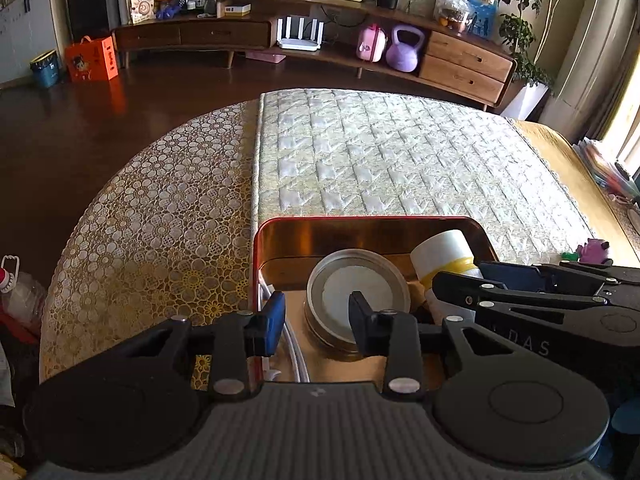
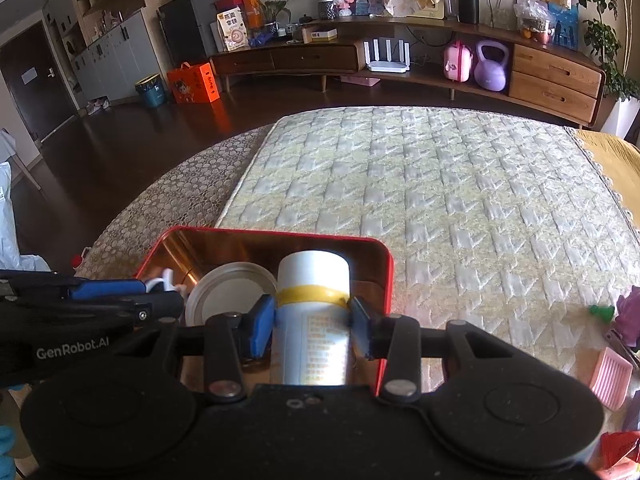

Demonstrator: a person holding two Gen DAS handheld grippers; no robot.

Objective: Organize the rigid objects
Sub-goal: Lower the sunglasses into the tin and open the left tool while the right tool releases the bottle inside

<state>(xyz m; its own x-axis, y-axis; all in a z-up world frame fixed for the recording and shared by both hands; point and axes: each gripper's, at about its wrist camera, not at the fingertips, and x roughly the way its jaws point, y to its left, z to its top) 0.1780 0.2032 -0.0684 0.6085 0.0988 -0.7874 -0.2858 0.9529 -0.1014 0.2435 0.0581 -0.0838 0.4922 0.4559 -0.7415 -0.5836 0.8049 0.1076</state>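
Observation:
A red tin box (image 1: 360, 219) with a golden inside stands on the quilted mattress (image 1: 380, 152). In it lie a round jar with a metal lid (image 1: 344, 280) and a white cable (image 1: 298, 354). My left gripper (image 1: 318, 320) hangs over the box's left part, open, with the jar beyond its fingers and nothing pinched. My right gripper (image 2: 312, 320) is shut on a white bottle with a yellow band (image 2: 312, 272), held tilted over the box's right part (image 2: 280, 234). The jar lid (image 2: 228, 292) shows just left of the bottle. From the left wrist view, the right gripper (image 1: 472, 280) and bottle (image 1: 440, 248) sit at the right.
A pink ribbed item (image 2: 612, 376), a green piece (image 2: 602, 311) and a purple toy (image 1: 594, 250) lie on the mattress to the right. Lace-patterned cover (image 1: 152, 240) drops to dark floor on the left. A plastic bottle (image 1: 16, 288) stands at the far left.

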